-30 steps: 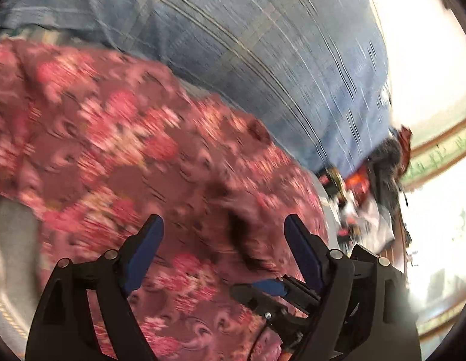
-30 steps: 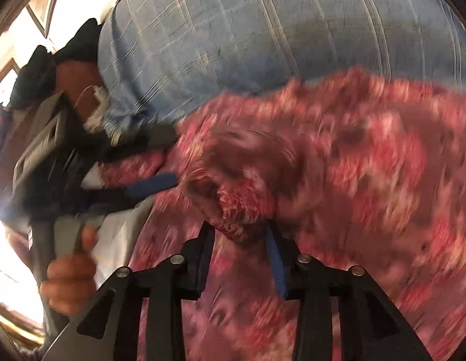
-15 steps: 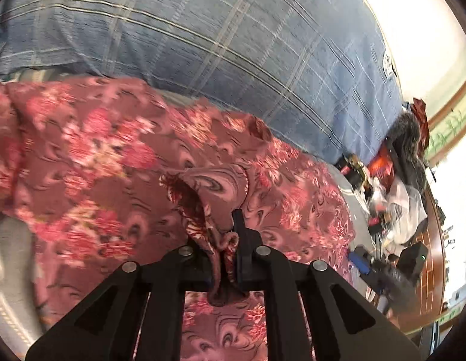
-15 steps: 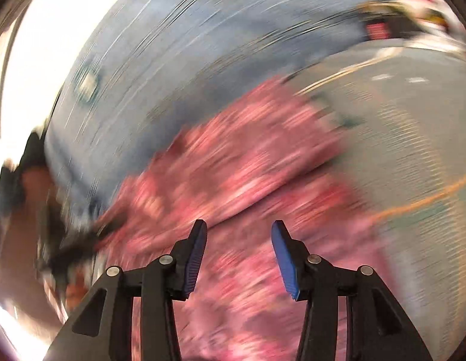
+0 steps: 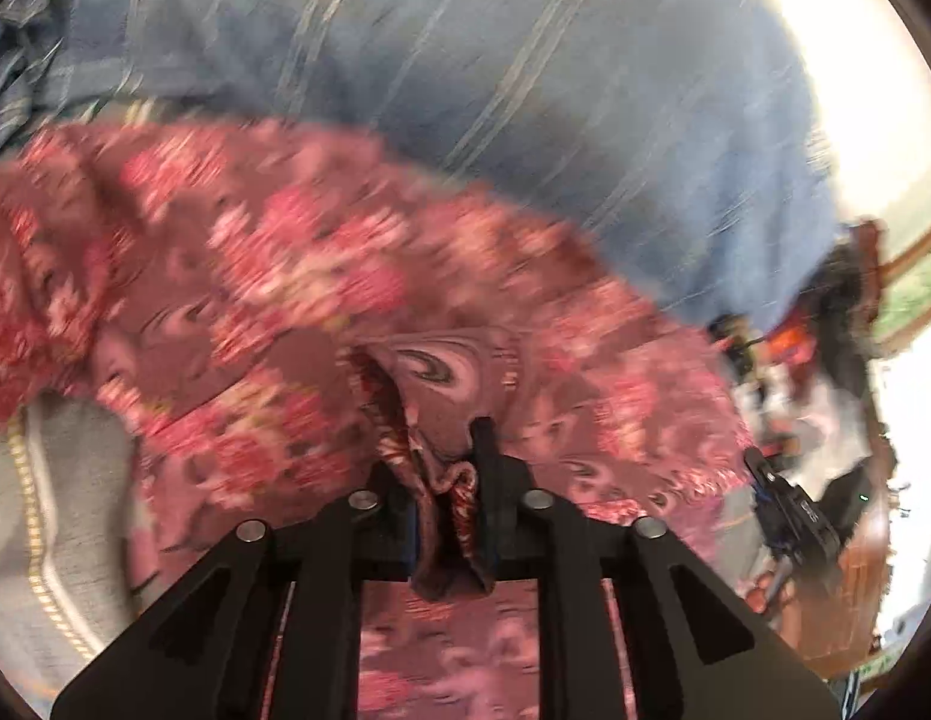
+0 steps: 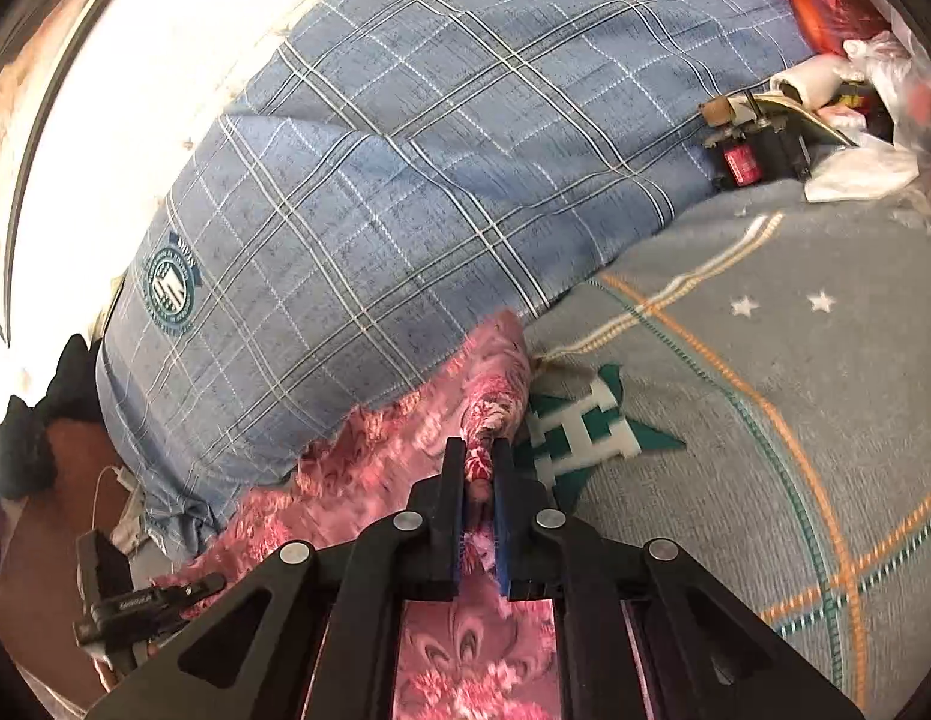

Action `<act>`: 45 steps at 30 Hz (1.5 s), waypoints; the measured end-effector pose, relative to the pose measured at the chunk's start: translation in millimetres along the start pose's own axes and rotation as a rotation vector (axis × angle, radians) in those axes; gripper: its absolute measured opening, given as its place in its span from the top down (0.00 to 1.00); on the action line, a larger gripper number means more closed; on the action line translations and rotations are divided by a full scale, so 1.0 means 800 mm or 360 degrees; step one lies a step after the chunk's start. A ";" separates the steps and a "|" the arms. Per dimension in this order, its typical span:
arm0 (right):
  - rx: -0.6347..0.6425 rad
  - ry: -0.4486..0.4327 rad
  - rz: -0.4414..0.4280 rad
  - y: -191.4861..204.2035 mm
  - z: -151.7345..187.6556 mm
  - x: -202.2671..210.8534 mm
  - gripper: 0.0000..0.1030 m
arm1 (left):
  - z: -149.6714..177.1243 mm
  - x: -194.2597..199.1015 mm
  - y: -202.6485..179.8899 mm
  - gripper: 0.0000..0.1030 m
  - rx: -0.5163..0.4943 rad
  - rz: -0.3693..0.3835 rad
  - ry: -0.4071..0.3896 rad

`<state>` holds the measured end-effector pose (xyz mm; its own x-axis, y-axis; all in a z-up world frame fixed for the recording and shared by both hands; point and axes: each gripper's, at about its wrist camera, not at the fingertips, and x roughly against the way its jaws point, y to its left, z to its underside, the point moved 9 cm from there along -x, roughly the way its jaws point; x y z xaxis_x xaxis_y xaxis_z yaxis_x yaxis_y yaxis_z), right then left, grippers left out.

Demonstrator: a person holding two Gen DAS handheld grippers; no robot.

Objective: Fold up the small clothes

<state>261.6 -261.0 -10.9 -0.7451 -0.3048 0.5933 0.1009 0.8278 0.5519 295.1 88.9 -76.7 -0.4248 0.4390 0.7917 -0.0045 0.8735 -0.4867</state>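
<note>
Both grippers pinch the floral garment (image 5: pixel 297 276): left gripper (image 5: pixel 447 480) on a bunched fold, right gripper (image 6: pixel 478 468) at its corner; only the right wrist view shows the grey star-patterned blanket (image 6: pixel 795 396)

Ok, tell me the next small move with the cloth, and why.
Probably lift both corners and draw them apart to stretch the cloth flat. The left gripper and the right gripper, whose jaws have just been closing, each pinch a bunched bit of it, and it lies rumpled against the pillow.
</note>
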 end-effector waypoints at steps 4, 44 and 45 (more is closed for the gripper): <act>0.0002 0.0122 0.0168 -0.026 0.026 -0.009 0.81 | 0.003 0.001 0.012 0.85 0.0028 -0.0043 0.0042; 0.0364 0.0689 0.0180 0.172 0.001 -0.314 0.98 | -0.018 -0.014 0.018 0.36 0.0046 0.0041 -0.0001; 0.0359 0.0598 0.0151 0.176 -0.007 -0.305 0.96 | -0.019 -0.012 0.015 0.36 0.0016 0.0022 -0.0013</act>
<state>461.2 -72.9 -74.8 -0.4443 -0.3380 0.8297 -0.0199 0.9296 0.3680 313.0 98.7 -84.5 -0.4320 0.4491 0.7821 -0.0076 0.8653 -0.5011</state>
